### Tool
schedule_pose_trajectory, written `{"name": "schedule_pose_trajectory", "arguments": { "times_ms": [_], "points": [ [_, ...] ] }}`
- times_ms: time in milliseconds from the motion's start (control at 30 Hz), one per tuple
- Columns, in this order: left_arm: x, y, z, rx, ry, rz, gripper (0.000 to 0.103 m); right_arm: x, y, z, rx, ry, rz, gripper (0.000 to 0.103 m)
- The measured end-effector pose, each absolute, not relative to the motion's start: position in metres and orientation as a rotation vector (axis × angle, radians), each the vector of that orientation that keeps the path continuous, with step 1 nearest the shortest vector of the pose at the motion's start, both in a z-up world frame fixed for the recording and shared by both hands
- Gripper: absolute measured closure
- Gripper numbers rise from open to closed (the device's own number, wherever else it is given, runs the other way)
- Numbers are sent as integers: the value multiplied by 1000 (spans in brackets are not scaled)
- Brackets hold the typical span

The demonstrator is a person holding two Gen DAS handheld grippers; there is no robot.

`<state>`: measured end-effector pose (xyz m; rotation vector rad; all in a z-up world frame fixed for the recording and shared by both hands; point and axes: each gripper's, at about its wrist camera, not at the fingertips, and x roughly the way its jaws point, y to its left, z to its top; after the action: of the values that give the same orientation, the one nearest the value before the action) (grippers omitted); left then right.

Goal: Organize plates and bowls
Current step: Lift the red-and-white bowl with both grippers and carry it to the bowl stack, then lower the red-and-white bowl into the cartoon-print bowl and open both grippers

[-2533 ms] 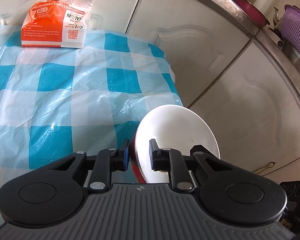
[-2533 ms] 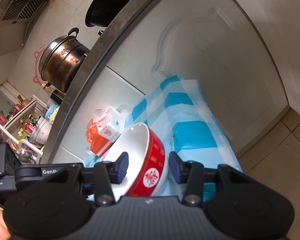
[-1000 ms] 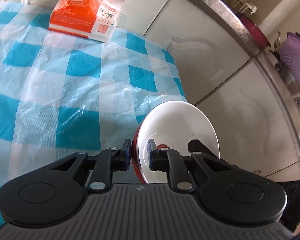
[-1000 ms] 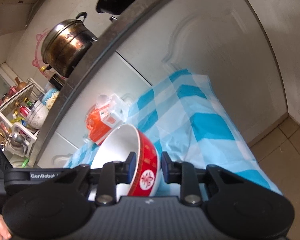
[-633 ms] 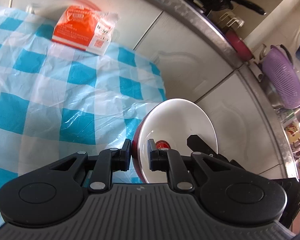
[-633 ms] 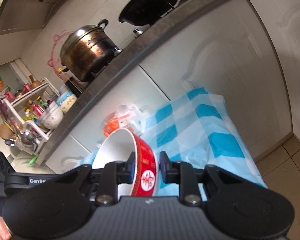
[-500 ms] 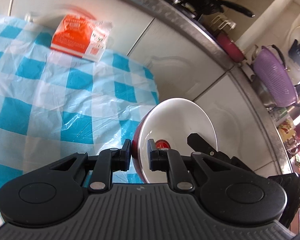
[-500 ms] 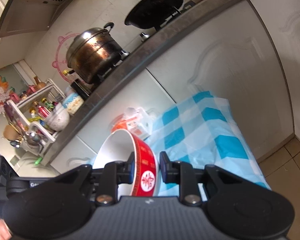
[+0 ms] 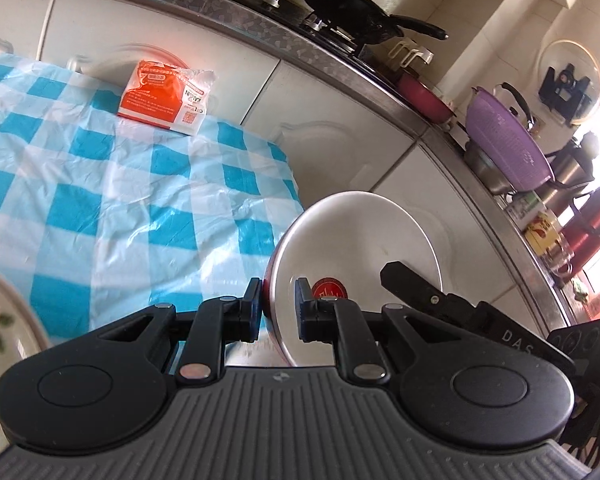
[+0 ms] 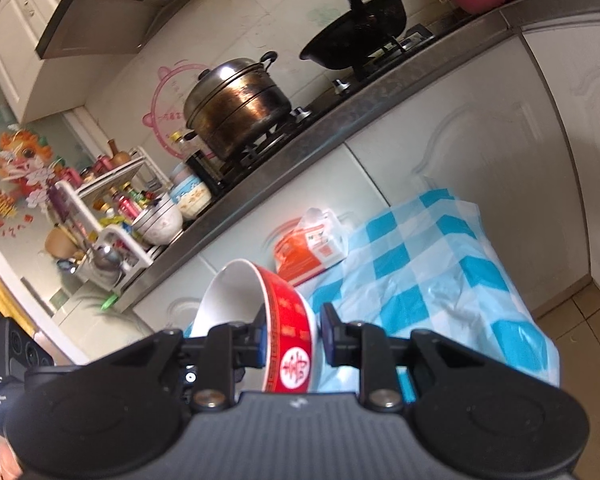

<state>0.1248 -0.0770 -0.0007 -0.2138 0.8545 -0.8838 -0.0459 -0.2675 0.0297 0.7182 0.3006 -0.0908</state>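
A red bowl with a white inside (image 9: 356, 236) is held on edge in the air beside the blue-checked table. My left gripper (image 9: 278, 308) is shut on its rim. In the right wrist view my right gripper (image 10: 294, 338) straddles the opposite rim of the same bowl (image 10: 288, 320); its left finger touches the rim and its right finger stands a little off the red wall. The right gripper's body (image 9: 460, 308) shows behind the bowl in the left wrist view. A floral plate (image 9: 4, 320) shows at the left edge.
An orange and white packet (image 9: 164, 94) lies at the far side of the checked tablecloth (image 9: 120, 184). White cabinets (image 9: 340, 140) under a steel counter stand behind. A steamer pot (image 10: 236, 100), a black wok (image 10: 356, 36) and a purple colander (image 9: 508, 140) sit on the counter.
Both grippers have lifted the bowl higher, so the counter and stove now show. The right gripper's jaws have opened slightly off the bowl's red wall. The floral plate has come into view.
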Motion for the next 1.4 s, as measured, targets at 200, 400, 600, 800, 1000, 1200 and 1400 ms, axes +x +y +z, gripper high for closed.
{"name": "schedule_pose_trajectory", "arguments": {
  "times_ms": [200, 400, 600, 800, 1000, 1200, 1400],
  "points": [
    [103, -62, -6, -201, 847, -879, 90, -73, -248, 25, 748, 330, -93, 79],
    [91, -55, -15, -196, 855, -872, 90, -89, -240, 10, 816, 368, -106, 80],
    [90, -56, -26, -189, 879, -857, 90, -96, -233, 2, 809, 382, -140, 80],
    [91, -60, -34, -172, 898, -847, 90, -96, -231, -7, 796, 403, -170, 82],
    [95, -63, -44, -163, 911, -841, 90, -91, -224, -12, 723, 431, -204, 82],
    [95, -65, -46, -152, 899, -855, 90, -87, -219, -15, 652, 452, -231, 82],
    [93, -64, -47, -133, 864, -869, 90, -82, -209, -11, 546, 455, -263, 82]
  ]
}}
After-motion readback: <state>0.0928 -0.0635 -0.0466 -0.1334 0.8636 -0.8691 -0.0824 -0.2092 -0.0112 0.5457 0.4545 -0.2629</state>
